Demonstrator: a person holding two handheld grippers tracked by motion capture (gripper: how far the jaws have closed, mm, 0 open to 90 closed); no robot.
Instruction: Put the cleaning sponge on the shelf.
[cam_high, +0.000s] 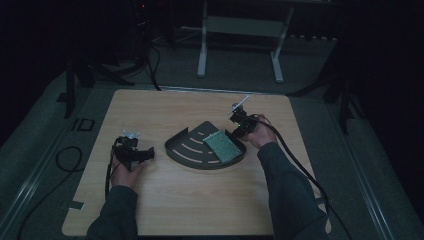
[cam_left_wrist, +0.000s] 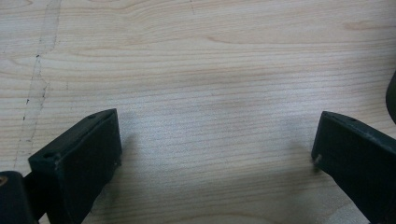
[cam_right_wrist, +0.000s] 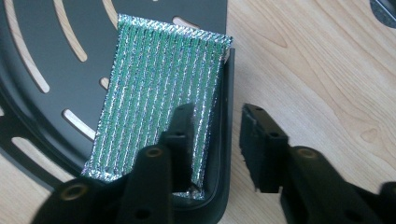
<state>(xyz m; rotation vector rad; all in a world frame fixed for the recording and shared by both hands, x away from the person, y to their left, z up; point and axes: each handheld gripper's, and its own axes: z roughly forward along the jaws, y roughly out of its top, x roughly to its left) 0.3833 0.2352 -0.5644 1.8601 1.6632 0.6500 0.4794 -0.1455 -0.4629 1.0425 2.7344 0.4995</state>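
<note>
Now | green foil pouch (cam_right_wrist: 159, 93) lies flat in black slotted tray (cam_high: 190, 150), right end against raised rim, long axis near-right to far-left | right hand-held gripper (cam_right_wrist: 215, 140) spread, straddling rim, one jaw over pouch, no pinch – likely a release | left hand-held gripper (cam_left_wrist: 215, 154) spread, idle on surface (cam_high: 200, 205), left of tray

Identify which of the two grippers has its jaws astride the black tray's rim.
The right gripper: its jaws straddle the tray rim beside the green pad. The left gripper faces bare wood.
</note>
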